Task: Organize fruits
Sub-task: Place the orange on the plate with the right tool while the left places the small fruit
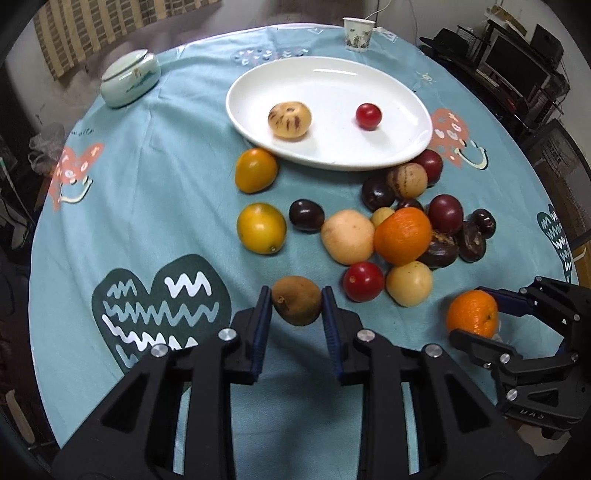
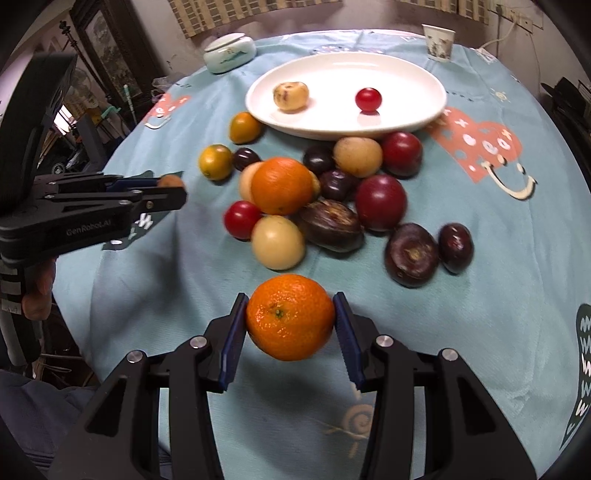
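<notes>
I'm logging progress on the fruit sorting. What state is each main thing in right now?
left tongs: shut on brown fruit
right tongs: shut on orange
white plate: holds speckled yellow fruit and cherry tomato
lidded jar: closed
paper cup: upright

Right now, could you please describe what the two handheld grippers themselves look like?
Both match: the left gripper and right gripper have matte black angular frames with triangular cut-outs, silver round bolts at the joints, and ribbed blue pads. The left body reads "GenRobot.AI" in grey letters. No cables show.
</notes>
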Available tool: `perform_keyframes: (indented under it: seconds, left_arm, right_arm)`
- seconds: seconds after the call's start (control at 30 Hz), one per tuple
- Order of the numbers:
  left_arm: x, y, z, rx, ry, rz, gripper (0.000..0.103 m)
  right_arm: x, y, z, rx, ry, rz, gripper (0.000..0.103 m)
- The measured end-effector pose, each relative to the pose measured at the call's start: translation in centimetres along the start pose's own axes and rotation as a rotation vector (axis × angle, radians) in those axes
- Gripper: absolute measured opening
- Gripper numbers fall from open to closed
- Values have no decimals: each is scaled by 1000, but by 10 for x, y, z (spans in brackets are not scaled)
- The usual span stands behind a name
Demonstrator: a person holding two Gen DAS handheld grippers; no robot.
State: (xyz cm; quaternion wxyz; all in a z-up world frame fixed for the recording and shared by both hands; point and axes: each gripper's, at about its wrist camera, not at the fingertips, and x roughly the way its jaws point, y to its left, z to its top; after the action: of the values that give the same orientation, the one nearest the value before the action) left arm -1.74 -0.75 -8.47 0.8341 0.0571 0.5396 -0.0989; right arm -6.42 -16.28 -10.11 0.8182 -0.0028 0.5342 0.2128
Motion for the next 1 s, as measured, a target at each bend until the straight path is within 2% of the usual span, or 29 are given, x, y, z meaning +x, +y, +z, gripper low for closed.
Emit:
perform_keyframes:
  seconds: [0.5,1.0]
  left_arm:
    - [-14,-2,-1,19,-31,-2,27]
    - [-18,17,1,-35,-38,-6,27]
  right_arm:
    - [4,15,-3,-30,14,27,47]
    - [5,25,2,-49,22,71,47]
